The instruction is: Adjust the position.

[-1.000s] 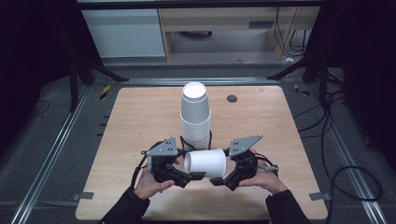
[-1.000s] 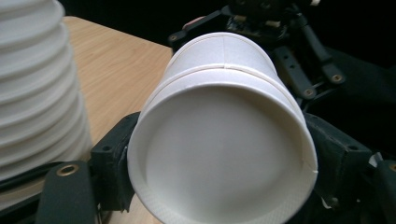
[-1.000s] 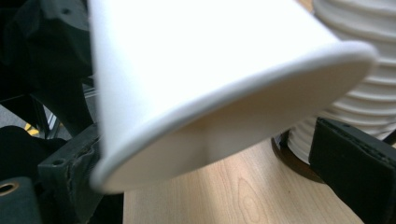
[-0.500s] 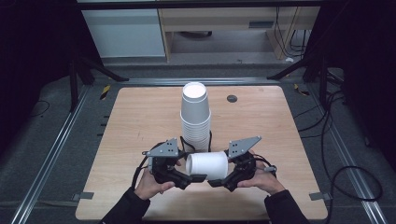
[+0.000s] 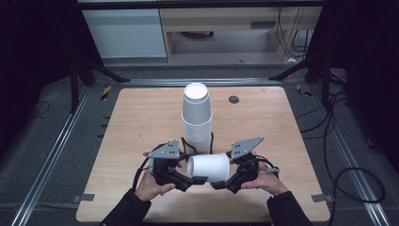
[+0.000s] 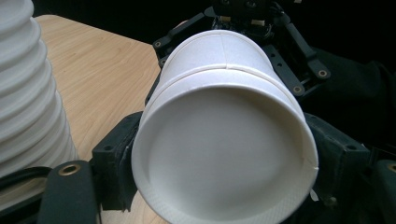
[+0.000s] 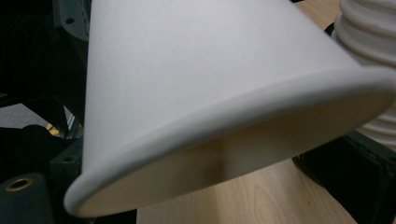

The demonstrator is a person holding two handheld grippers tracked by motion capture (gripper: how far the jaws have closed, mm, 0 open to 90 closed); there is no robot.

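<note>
the paper cups [image 5: 209,168] lie on their side above the table's [image 5: 131,136] 6 o'clock edge, long axis running 9 to 3 o'clock, left gripper [image 5: 196,180] and right gripper [image 5: 217,184] each clamped on an end, equally near.

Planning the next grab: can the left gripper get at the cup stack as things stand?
Probably not yet. The left gripper is shut on the sideways cup, which the right gripper holds too. The stack stands just behind, with nothing between.
</note>
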